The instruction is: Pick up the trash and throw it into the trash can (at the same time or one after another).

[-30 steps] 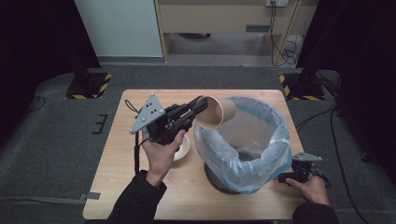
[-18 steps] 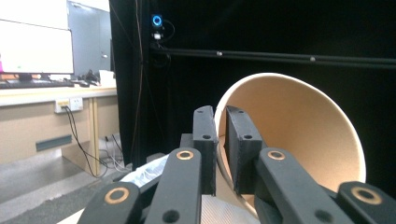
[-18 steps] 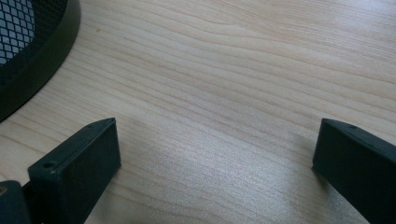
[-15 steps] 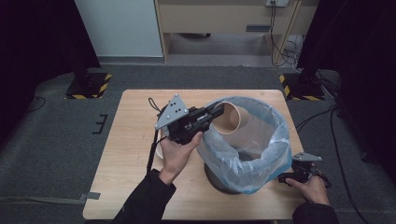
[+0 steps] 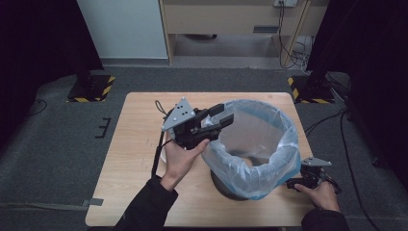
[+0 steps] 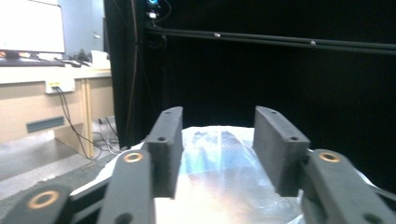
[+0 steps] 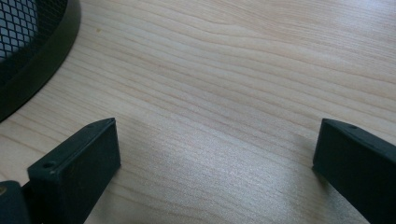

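Your left hand-held gripper (image 5: 219,120) has just been opening, nothing between its jaws; the cup (image 5: 248,163) lies inside the lined bin (image 5: 284,144). Withdraw carefully, or you'll snag the liner. Your right hand-held gripper (image 5: 294,183) rests apart on the surface (image 5: 139,144).

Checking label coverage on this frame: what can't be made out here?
- Bin floor, high view: the plastic liner rim and its folds hide most of it; a brownish thing low inside is too dim to name.
- White thing on the table, high view: the left hand covers it.
- Right gripper fingers, high view: too small.
- Bin, right gripper view: cut off by the edge.
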Tool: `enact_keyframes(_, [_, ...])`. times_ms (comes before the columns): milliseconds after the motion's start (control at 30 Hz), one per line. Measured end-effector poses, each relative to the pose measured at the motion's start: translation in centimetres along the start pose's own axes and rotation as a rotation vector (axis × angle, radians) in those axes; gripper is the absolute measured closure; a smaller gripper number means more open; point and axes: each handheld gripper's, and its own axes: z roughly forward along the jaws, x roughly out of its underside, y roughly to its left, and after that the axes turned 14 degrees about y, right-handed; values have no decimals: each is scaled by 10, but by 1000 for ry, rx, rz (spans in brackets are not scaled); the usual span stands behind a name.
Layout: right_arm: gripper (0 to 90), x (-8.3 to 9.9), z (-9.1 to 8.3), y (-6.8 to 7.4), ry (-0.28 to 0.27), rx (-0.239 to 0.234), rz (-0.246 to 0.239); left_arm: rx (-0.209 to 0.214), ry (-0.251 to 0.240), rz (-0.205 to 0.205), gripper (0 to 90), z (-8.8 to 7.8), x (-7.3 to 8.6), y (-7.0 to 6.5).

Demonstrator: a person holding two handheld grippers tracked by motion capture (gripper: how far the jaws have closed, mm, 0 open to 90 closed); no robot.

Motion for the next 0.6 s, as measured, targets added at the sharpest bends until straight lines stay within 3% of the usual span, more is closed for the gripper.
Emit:
enact_keyframes(100, [9, 0, 0, 0, -3, 0, 0, -60, -8, -9, 414, -24, 3, 11])
enact_keyframes(200, [9, 0, 0, 0, 0, 0, 0, -91, -7, -9, 388, -36, 7, 16])
enact_keyframes(300, [9, 0, 0, 0, 0, 0, 0, -146, 26, -12, 363, -57, 20, 25])
enact_keyframes(433, [9, 0, 0, 0, -2, 1, 0, -196, 49, -31, 345, -74, 36, 35])
enact_keyframes(600, [9, 0, 0, 0, -1, -1, -2, -235, 95, -58, 332, -83, 54, 46])
